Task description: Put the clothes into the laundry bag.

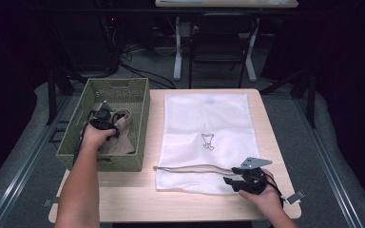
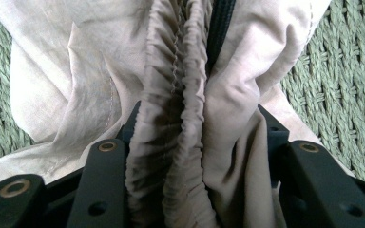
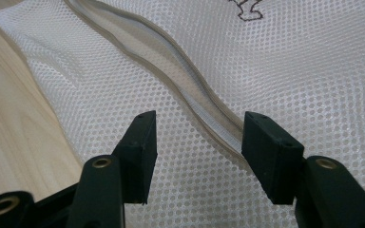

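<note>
The step in hand looked like the pick-up of laundry for bagging. In the woven green basket at the left end of the light wooden tabletop, the left hand-held gripper sat down on the crumpled beige cloth garment. Its jaws stood at a middling width, with a bunched, gathered fold of the garment packed between them and against both pads, so the fabric seemed gripped.

The right hand-held gripper waited with its jaws spread and nothing between them, low over the near end of the flat white mesh laundry bag, astride the bag's grey zipper opening.

By my reading, the next move called for lifting the garment out of the basket while the right gripper pinched the zipper edge to open the bag's mouth.
</note>
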A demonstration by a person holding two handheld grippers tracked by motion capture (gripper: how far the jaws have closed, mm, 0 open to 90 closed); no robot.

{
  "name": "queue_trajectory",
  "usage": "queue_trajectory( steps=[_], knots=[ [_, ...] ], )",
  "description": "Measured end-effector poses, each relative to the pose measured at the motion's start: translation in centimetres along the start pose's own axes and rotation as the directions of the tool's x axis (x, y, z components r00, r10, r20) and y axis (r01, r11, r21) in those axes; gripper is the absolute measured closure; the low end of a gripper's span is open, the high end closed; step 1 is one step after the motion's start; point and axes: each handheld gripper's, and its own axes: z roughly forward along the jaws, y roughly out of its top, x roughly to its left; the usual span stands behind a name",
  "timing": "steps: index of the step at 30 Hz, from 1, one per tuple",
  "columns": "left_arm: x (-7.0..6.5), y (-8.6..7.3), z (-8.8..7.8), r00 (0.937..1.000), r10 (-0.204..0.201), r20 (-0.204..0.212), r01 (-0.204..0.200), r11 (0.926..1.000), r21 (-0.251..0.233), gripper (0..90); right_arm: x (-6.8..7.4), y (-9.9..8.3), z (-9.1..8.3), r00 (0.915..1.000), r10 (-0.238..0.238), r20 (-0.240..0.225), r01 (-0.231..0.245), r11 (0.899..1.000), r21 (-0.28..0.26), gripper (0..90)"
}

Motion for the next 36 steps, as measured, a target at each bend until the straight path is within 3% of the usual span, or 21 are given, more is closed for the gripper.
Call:
queue_trajectory(
  steps=[15, 24, 27, 36],
  knots=[
    [0.0, 0.1, -0.6, 1.0, -0.003, -0.005, 0.003, 1.0, 0.0, 58.2, 0.0, 0.0, 0.0, 1.0, 0.0, 0.001, 0.0, 1.0, -0.001, 46.1],
    [0.2, 0.1, -1.1, 0.9997, -0.022, -0.006, 0.022, 0.9995, -0.025, 59.1, -0.1, 0.0, 0.0, 1.0, -0.001, 0.001, 0.001, 1.0, -0.002, 46.1],
    [0.0, 0.3, -1.8, 0.9996, -0.004, -0.028, 0.003, 0.9997, -0.026, 59.3, 0.0, 0.0, 0.0, 1.0, -0.001, 0.0, 0.001, 1.0, -0.001, 46.1],
    [-0.1, 0.6, -3.1, 0.9996, -0.006, -0.028, 0.004, 0.9984, -0.056, 59.5, 0.0, 0.0, -0.1, 1.0, 0.002, -0.001, -0.002, 1.0, -0.005, 46.1]
  ],
)
